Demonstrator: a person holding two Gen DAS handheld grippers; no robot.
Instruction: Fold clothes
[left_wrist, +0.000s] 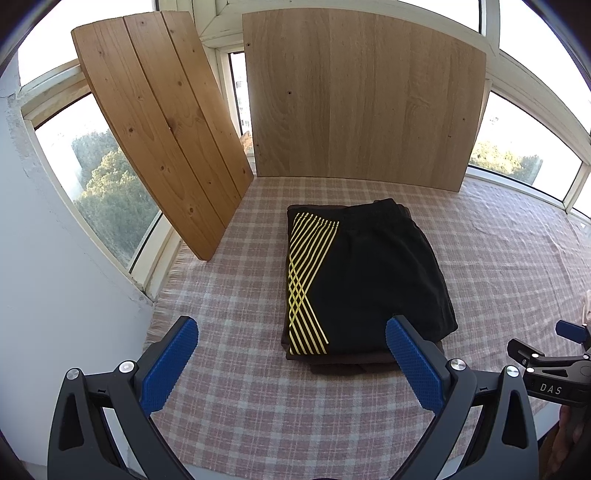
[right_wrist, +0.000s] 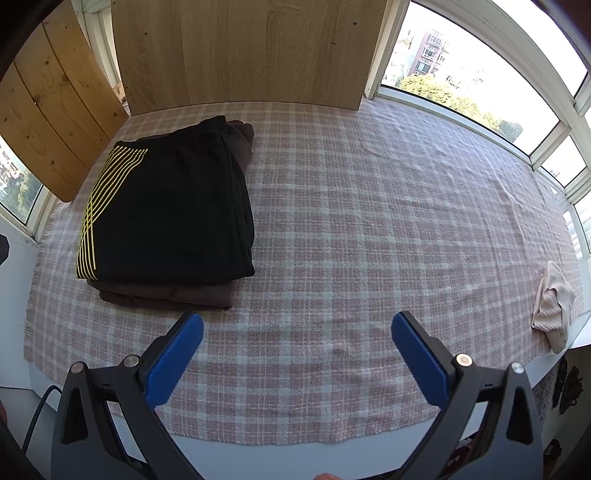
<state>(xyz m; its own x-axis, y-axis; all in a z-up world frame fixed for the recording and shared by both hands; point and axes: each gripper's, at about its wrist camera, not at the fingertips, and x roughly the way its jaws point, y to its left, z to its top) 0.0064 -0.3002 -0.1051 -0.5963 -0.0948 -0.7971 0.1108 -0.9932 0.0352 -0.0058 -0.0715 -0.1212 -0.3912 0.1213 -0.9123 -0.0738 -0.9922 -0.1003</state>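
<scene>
A folded black garment with yellow stripes (left_wrist: 369, 273) lies on top of a folded dark brown garment (left_wrist: 347, 363) on the pink plaid cloth (left_wrist: 240, 387). The stack also shows in the right wrist view (right_wrist: 173, 214), with the brown garment (right_wrist: 166, 293) under it. My left gripper (left_wrist: 290, 365) is open and empty, just in front of the stack. My right gripper (right_wrist: 297, 358) is open and empty, over bare cloth to the right of the stack. It shows at the right edge of the left wrist view (left_wrist: 546, 354). A crumpled cream garment (right_wrist: 554, 306) lies at the table's right edge.
A large wooden board (left_wrist: 365, 99) stands upright behind the table, and a slatted wooden board (left_wrist: 159, 129) leans at the left. Windows surround the table. The plaid cloth (right_wrist: 369, 206) covers the table up to its front edge.
</scene>
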